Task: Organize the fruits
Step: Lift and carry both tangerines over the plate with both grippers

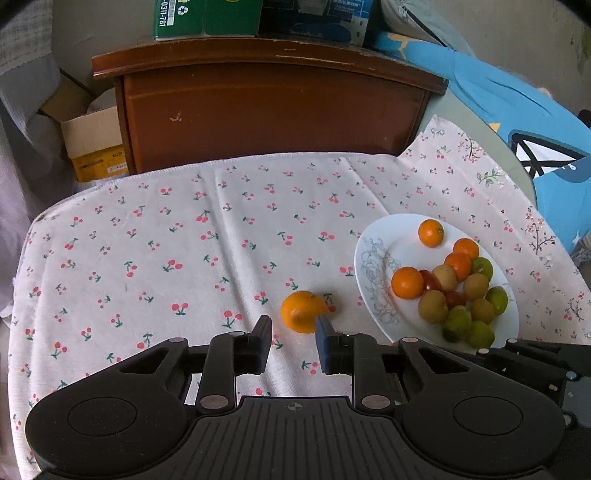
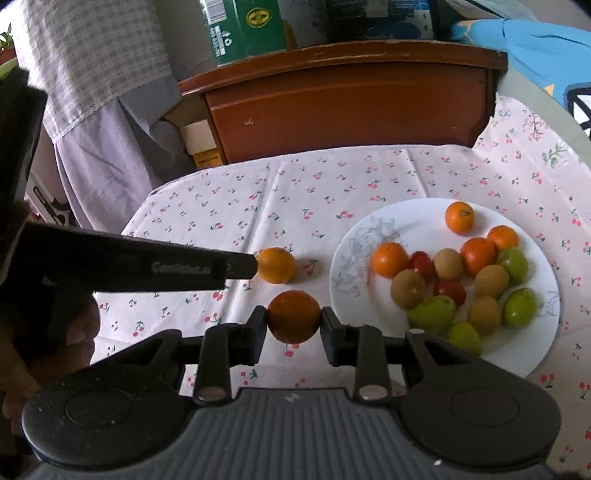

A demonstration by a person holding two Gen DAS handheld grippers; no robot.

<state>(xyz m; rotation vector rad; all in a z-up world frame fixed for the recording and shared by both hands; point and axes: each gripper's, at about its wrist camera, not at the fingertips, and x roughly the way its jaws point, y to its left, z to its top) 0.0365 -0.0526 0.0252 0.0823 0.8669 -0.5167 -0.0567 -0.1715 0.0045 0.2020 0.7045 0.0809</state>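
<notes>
Oranges sit at both grippers. In the right wrist view, the right gripper [image 2: 293, 318] has its fingers closed on a dark orange [image 2: 293, 314], one pad at the fruit's 9 o'clock side and one at its 3 o'clock side. The fruit is held above the cloth [image 2: 332, 177].

In the left wrist view, the left gripper [image 1: 293, 326] has its fingers slightly apart, with bare cloth showing between them. They grip nothing. A loose orange [image 1: 301, 312] lies on the cloth just past the fingertips, at 12 o'clock from them. The right-hand pad overlaps the orange's edge, and whether it touches cannot be told. In the right wrist view, this gripper comes in from 9 o'clock as a long black bar whose tip meets the loose orange. A hand [image 2: 55, 332] holds it at the picture's lower left.

At 3 o'clock from both oranges, a white plate [image 2: 343, 266] rests on the cloth. It holds four oranges, two red fruits [image 2: 421, 264], four brown fruits [image 2: 408, 288] and four green fruits [image 2: 521, 306], mostly bunched together. One orange lies alone toward 12 o'clock.

Beyond the cloth at 12 o'clock is a brown cabinet [image 1: 273, 110] with a green box [image 1: 207, 18] on top. A cardboard box [image 1: 92, 140] is at 10 o'clock.
</notes>
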